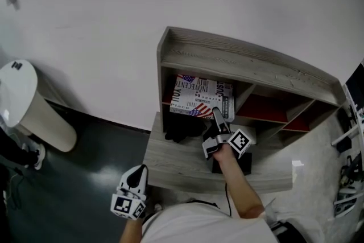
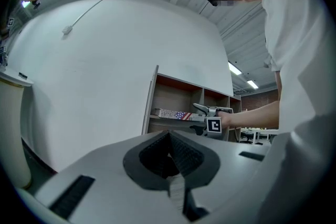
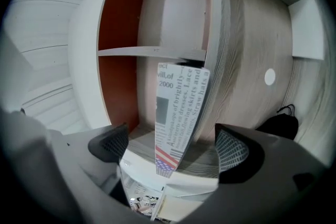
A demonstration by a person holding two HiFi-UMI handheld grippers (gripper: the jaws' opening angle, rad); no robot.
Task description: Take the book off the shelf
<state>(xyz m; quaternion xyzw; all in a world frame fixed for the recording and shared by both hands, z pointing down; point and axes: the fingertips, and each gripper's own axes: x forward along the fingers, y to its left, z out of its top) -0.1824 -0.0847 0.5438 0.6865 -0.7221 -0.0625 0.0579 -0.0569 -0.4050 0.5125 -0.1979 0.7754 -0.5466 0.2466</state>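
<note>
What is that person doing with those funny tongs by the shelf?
A person holds a pair of tongs in each hand and is trying to get a book off the shelf. The right tongs are at the shelf, opened wide, with the edge of the book between them, but they are not pinching it. The book lies on its shelf. The left tongs hang low at the person's side, closed and empty.

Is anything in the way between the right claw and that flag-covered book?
Nothing. In the right gripper view the right claw is open around the book, with a bare gap on each side.
</note>
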